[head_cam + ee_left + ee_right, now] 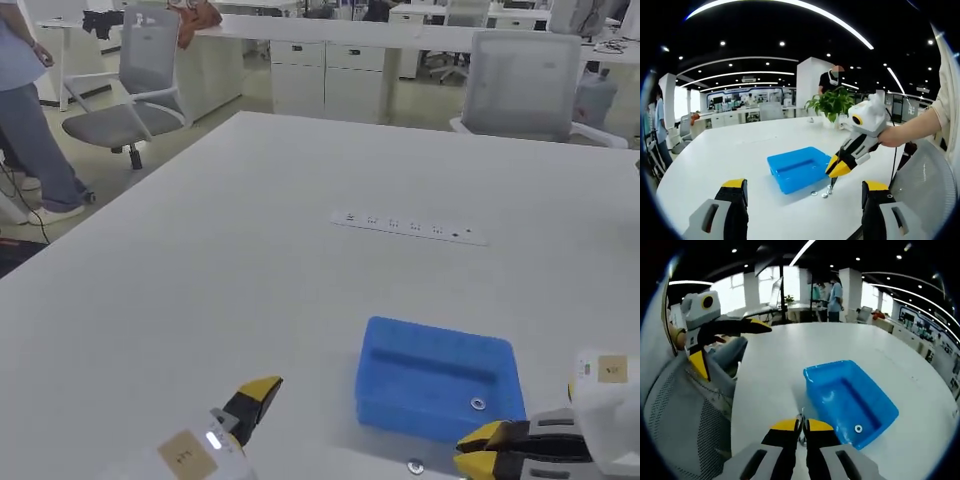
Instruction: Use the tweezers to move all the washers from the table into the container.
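The right gripper (801,432) clamps the tweezers (831,185), tips lowered toward the washers (819,194) just beside the blue container (440,375), probably to pinch one (one washer (858,428) lies inside), while the left gripper (803,186) hovers nearby, wide open and empty.

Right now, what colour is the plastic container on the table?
Blue; the rectangular plastic container shows best in the right gripper view.

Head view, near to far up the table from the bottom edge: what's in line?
washer on the table → blue container, with one washer inside → power strip → grey chair past the far edge
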`<state>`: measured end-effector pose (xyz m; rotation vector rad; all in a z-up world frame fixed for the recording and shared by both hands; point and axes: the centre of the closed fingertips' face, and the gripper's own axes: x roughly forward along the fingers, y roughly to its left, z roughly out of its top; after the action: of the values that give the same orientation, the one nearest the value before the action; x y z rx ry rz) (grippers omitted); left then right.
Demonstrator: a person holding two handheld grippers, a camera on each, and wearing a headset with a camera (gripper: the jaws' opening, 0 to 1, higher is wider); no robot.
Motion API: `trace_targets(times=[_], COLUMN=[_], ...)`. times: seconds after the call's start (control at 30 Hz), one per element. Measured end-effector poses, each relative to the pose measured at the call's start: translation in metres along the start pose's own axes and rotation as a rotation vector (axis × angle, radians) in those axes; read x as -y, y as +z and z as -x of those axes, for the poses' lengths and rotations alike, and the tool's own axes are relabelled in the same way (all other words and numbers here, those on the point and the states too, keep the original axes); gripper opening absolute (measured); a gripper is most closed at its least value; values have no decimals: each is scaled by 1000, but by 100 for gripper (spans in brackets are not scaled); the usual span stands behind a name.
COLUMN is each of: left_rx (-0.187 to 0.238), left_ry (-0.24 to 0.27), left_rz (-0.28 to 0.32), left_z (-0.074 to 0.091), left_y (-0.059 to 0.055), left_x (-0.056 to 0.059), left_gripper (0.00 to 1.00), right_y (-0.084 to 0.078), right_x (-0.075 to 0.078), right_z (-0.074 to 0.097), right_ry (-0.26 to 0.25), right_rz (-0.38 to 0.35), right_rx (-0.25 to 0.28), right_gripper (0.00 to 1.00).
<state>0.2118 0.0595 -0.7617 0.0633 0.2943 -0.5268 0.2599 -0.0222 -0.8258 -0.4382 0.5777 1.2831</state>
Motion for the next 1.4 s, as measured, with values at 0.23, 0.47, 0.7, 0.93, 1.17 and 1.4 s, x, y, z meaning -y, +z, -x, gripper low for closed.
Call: trace_targets(times=[0.23, 0.47, 0.7, 0.93, 1.17, 1.4], left_rx=[-23, -22, -43, -26, -34, -43], left_ry=[-6, -30, -39, -20, -25, -28], left_rz=[7, -3, -19, 3, 1, 3], left_z=[-1, -2, -3, -2, -2, -3], left_y=[-5, -4, -8, -6, -7, -9], left_x=[0, 5, 7, 3, 4, 4], left_gripper=[97, 97, 96, 96, 96, 95], right_y=[26, 55, 77, 71, 55, 37], right_x=[6, 22, 53, 80, 94, 93], right_z=[23, 42, 49, 32, 10, -9], right_ry=[-19, -36, -84, -121, -135, -124], right_rz=[-116, -172, -279, -320, -351, -294], right_rx=[112, 195, 315, 265, 180, 68], right_gripper=[2, 2, 2, 2, 2, 3])
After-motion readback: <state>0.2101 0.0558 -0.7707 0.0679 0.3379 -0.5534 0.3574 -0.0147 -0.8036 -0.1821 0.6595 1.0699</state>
